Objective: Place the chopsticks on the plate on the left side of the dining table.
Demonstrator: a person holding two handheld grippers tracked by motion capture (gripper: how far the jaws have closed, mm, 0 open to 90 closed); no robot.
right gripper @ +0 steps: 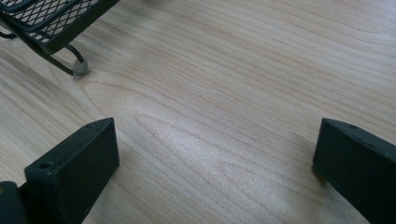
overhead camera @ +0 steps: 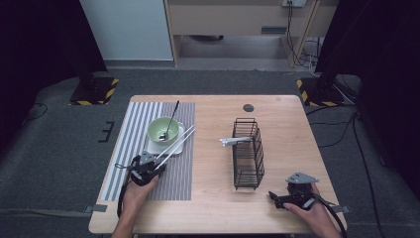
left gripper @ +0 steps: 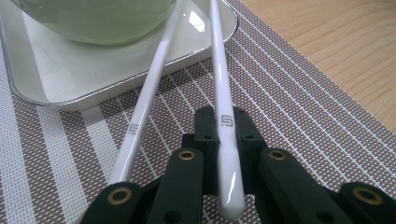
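Left gripper (left gripper: 223,140) clamps one white chopstick (left gripper: 223,100) at the bowl's (overhead camera: 163,130) five o'clock, its twin (left gripper: 147,100) ungripped, basket (overhead camera: 247,153) awaiting both; right gripper (right gripper: 215,163) idles, jaws apart.

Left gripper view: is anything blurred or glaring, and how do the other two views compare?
Left gripper view: the held chopstick is soft at its near end and carries bright glare streaks; the mat weave is sharp. Right gripper view: a pale sheen on the table, the wire basket slightly soft. High view: evenly lit table, dark surroundings.
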